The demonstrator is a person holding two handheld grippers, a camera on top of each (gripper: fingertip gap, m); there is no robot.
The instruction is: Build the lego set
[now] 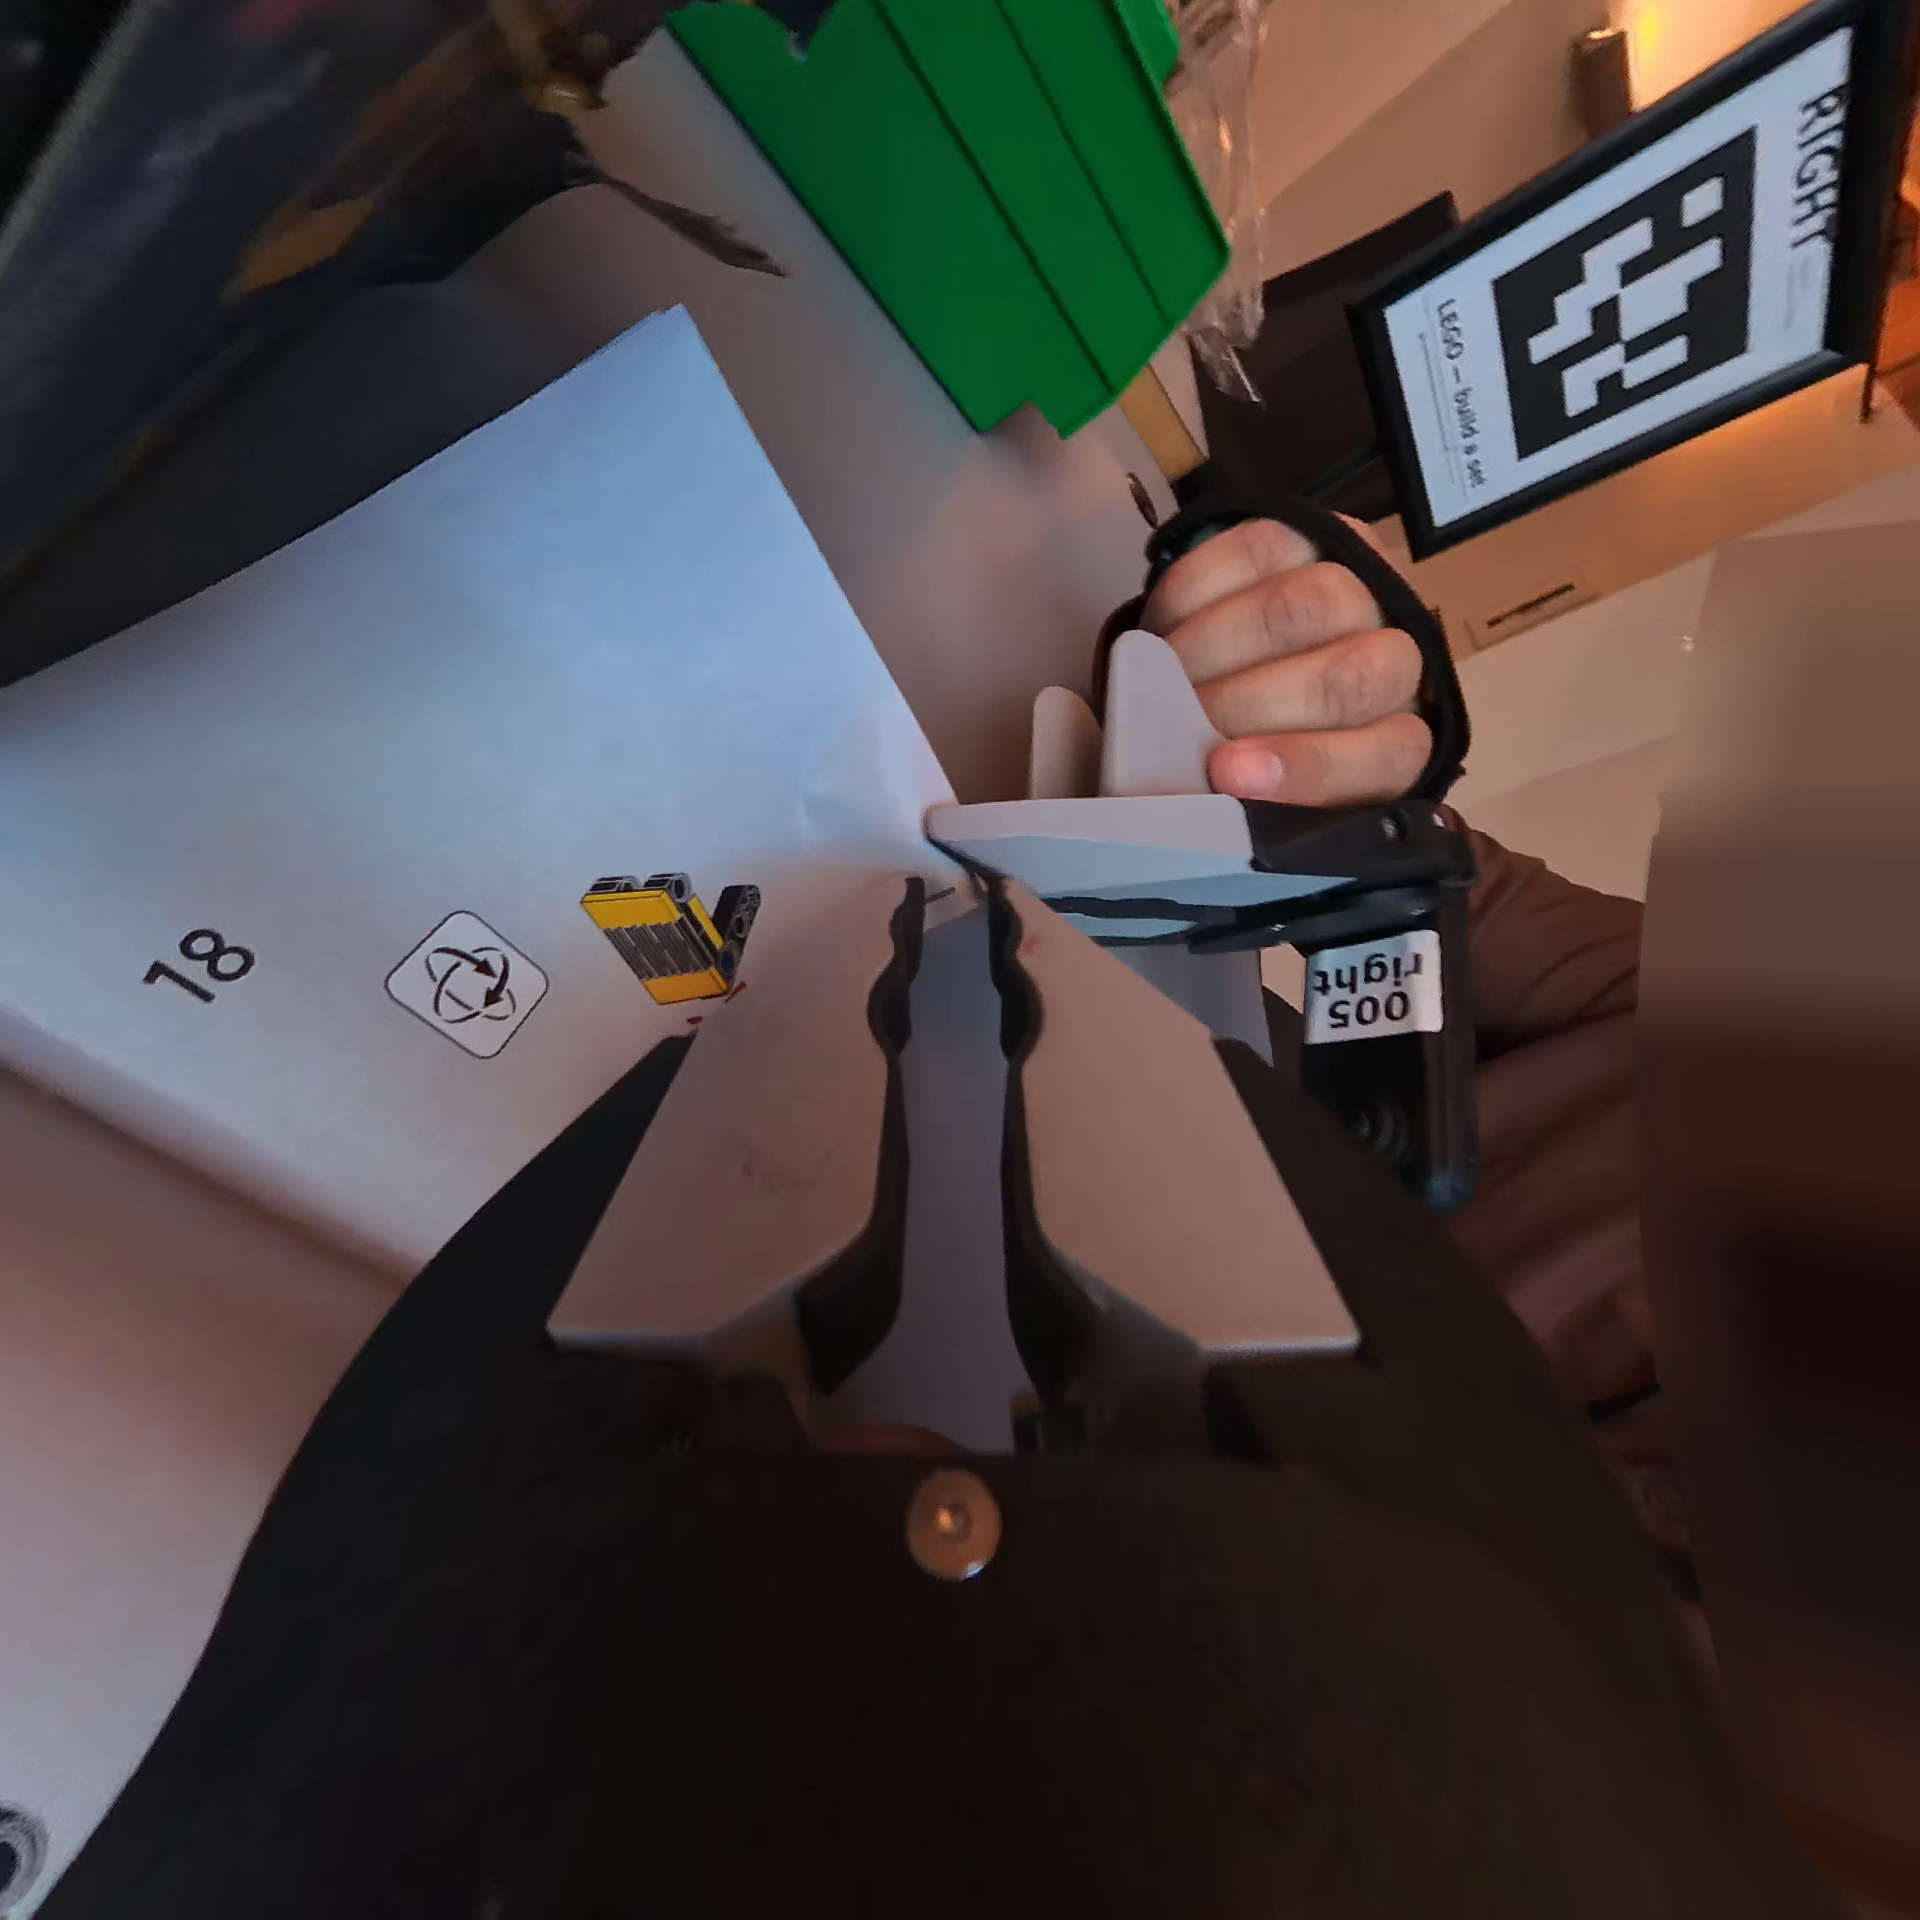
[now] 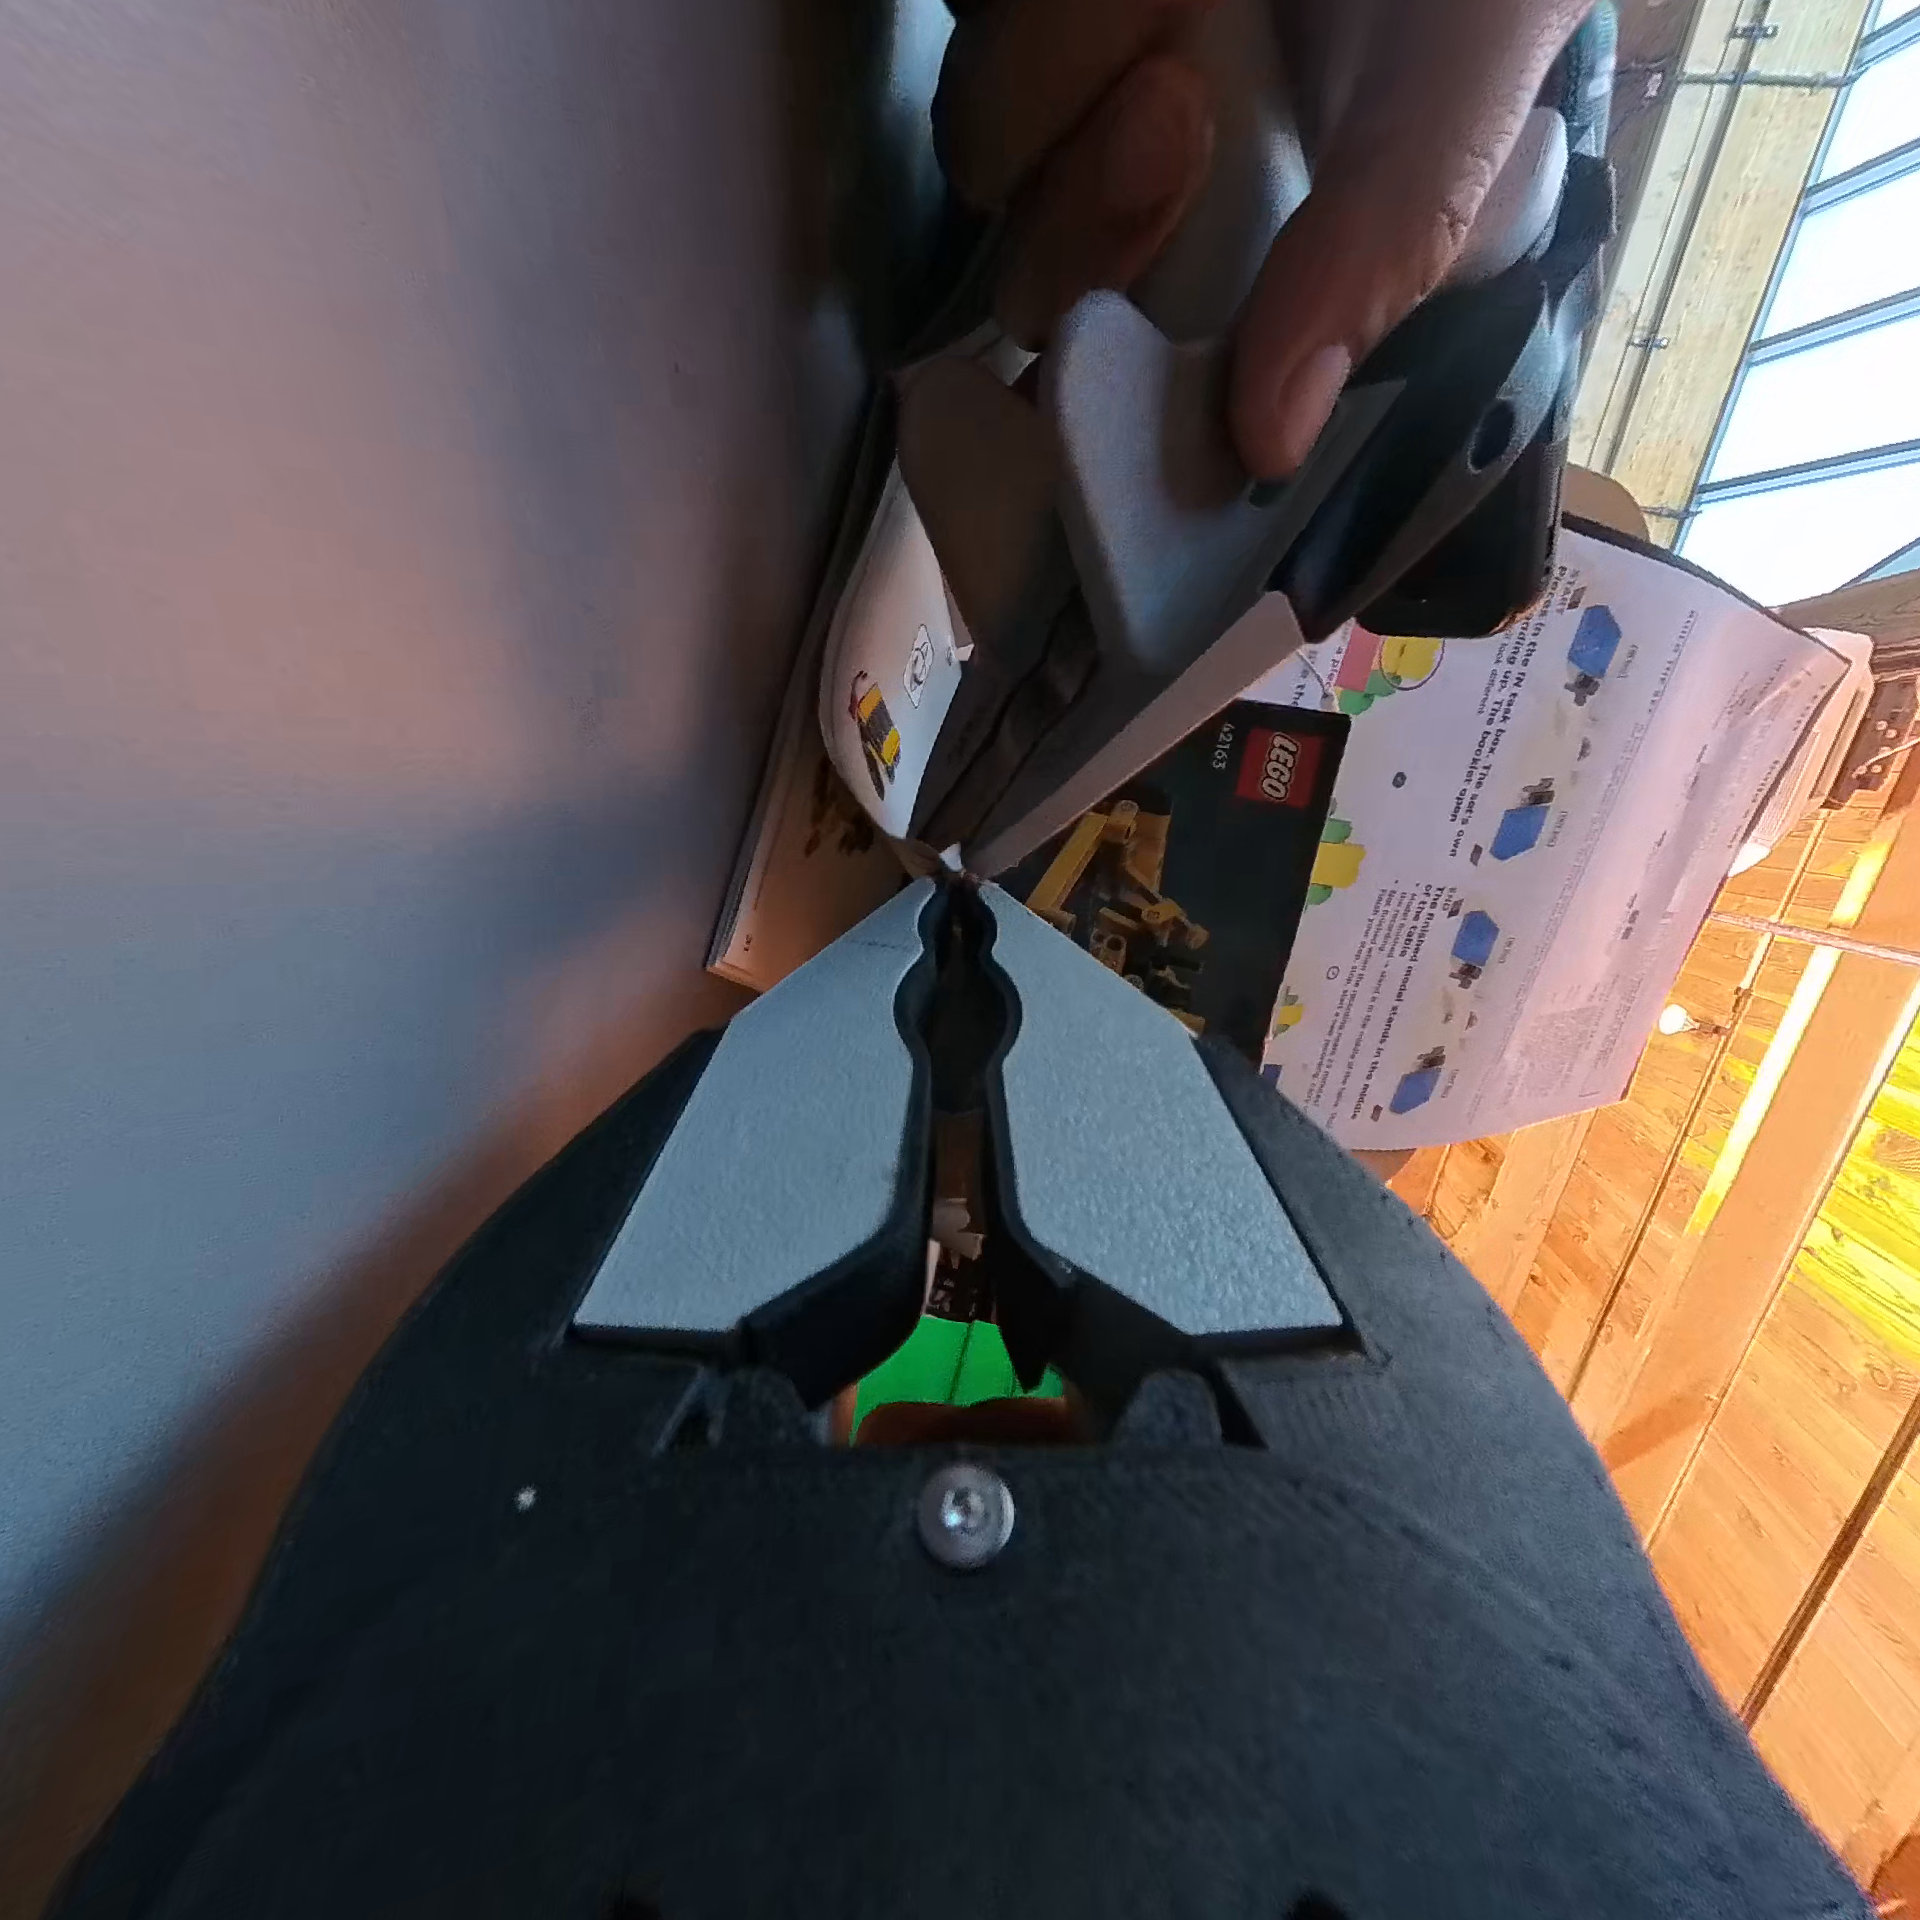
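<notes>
The instruction booklet [image 1: 468, 675] lies open on the table, its top page curling up; it also shows in the right wrist view [image 2: 883, 665]. My left gripper [image 1: 954, 894] hovers at that page's corner with its jaws a narrow gap apart and nothing between them. My right gripper [image 2: 954, 902] is shut on the tip of the page corner, meeting the left gripper [image 2: 961, 854] tip to tip. In the left wrist view the right gripper [image 1: 940, 831] comes in from the right, held by a hand [image 1: 1299, 665].
A green ridged plastic piece [image 1: 966, 187] lies beyond the booklet. A dark Lego box [image 2: 1195, 852] sits on a printed sheet [image 2: 1538, 831] past the booklet. A framed marker sign [image 1: 1621, 270] stands at the right. The pale table [image 2: 312, 520] stretches to the left.
</notes>
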